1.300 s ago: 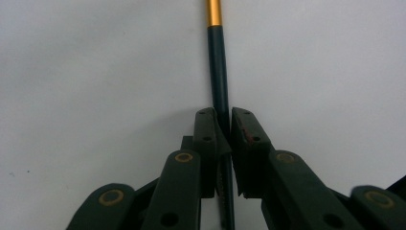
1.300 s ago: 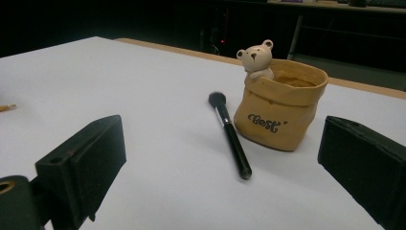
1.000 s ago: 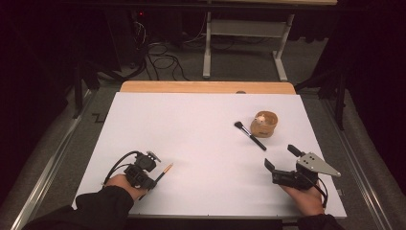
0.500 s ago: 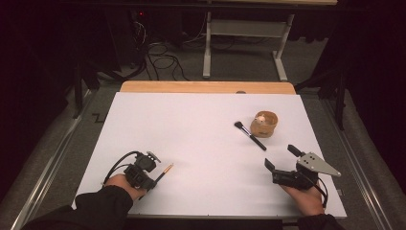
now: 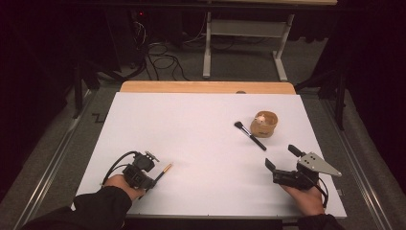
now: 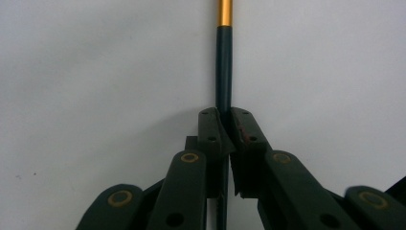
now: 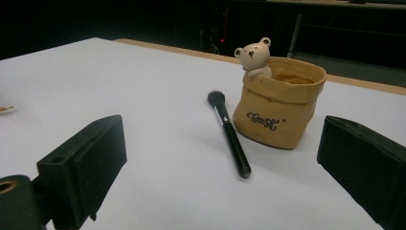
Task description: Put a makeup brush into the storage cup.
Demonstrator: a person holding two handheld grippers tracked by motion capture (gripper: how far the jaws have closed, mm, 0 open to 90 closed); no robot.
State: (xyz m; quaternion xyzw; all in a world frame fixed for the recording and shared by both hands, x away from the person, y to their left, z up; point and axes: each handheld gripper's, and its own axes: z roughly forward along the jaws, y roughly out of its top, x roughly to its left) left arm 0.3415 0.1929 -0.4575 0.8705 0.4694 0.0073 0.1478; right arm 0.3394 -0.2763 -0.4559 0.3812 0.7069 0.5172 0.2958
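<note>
My left gripper (image 5: 154, 178) sits at the near left of the white table (image 5: 191, 129), shut on a thin dark brush handle with a gold band (image 5: 164, 170). In the left gripper view the handle (image 6: 223, 62) runs straight up from between the closed pads (image 6: 210, 125). My right gripper (image 5: 282, 159) rests at the near right with its jaws wide apart and nothing between them. Ahead of it lie a black makeup brush (image 7: 229, 132) (image 5: 250, 135) and a tan pot with a small bear on its rim (image 7: 277, 100) (image 5: 264, 123).
A wooden strip (image 5: 206, 86) edges the far side of the table. Beyond it stand a white table frame (image 5: 244, 33) and loose cables (image 5: 163, 62) on the floor. Metal rails (image 5: 52, 158) run along both sides.
</note>
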